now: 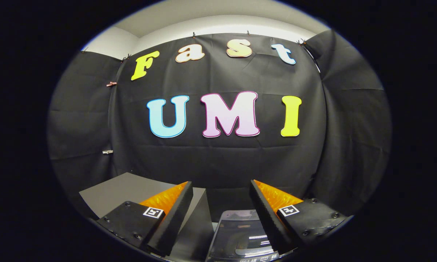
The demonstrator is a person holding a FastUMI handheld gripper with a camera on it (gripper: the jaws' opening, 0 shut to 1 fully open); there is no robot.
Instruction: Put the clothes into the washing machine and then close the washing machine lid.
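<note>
The gripper (221, 203) is held spread, nothing between its fingers; the washing machine (240, 236) lies just below them, lid seemingly down. Clothes cannot be located.

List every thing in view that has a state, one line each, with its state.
gripper: open, fingers spread apart, nothing between them.
washing machine: below and between the fingers, dark glossy lid looks shut; hard to be sure.
grey box: beside the washing machine, flat top bare.
</note>
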